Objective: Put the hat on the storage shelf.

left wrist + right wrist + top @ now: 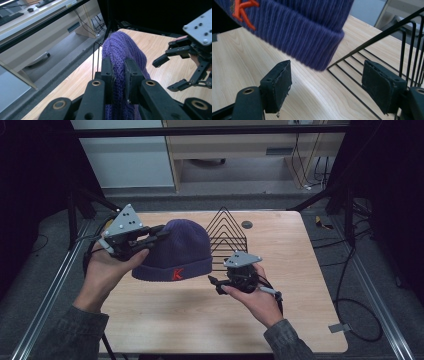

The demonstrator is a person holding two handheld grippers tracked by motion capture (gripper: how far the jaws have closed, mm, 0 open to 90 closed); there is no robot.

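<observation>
Left tongs (119, 75) pinching purple ribbed knit beanie (175, 251) — held above wooden counter (300, 320).
Right tongs (332, 87) spread, empty, beside black wire rack (227, 237); risk — thin fabric pinch slips, or cuff snags rack wires.

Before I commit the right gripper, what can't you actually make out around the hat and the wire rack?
- Beanie against the wire rack: touching or apart can't be told in the high view, where the hat covers the rack's left side.
- Whether the hat's underside rests on the table: hidden beneath it.
- Rack's top: cut off by the right gripper view's edge.
- Small dark disc beyond the rack: too small to identify.
</observation>
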